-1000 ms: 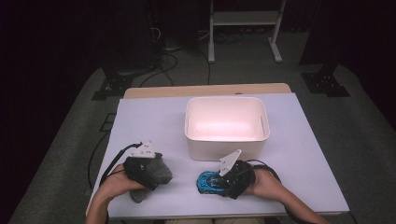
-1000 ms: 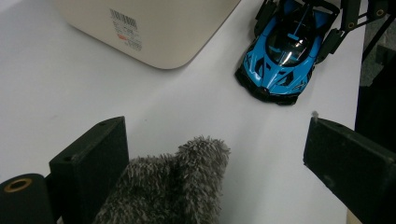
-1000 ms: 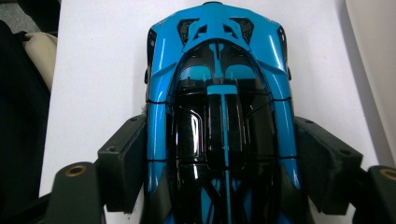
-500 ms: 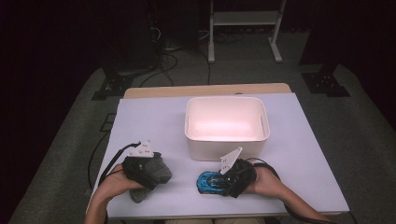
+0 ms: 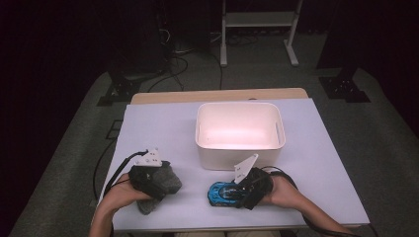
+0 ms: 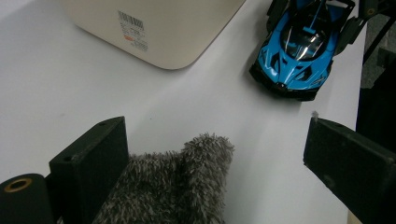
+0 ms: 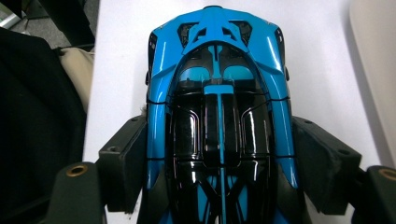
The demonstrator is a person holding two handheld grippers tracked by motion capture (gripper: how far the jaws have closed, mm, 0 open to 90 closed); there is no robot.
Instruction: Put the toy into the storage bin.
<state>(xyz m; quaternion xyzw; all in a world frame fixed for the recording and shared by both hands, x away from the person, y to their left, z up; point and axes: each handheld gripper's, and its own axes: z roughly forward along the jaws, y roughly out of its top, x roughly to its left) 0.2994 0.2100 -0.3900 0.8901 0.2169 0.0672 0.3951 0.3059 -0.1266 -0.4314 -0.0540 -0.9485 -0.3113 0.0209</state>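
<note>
A blue and black toy car point(image 5: 223, 193) point(image 7: 219, 84) stands on the white table near its front edge. My right gripper point(image 5: 237, 193) point(image 7: 219, 154) reaches in from the right and is shut on it, a black pad against each flank. At the front left lies a grey fuzzy plush thing point(image 5: 147, 205) point(image 6: 177, 186). My left gripper point(image 5: 167, 186) point(image 6: 219, 135) hovers over it, open wide, with the plush close beside one finger point(image 6: 93, 154). The left gripper view shows the car point(image 6: 299, 51) nose-on farther off.
A white plastic bin point(image 5: 239, 131) point(image 6: 159, 23) stands mid-table just behind the car, with nothing inside. Its wall point(image 7: 378, 70) runs along the car's right. Bare table point(image 5: 163, 133) spreads to the bin's left. The front edge is close to both hands.
</note>
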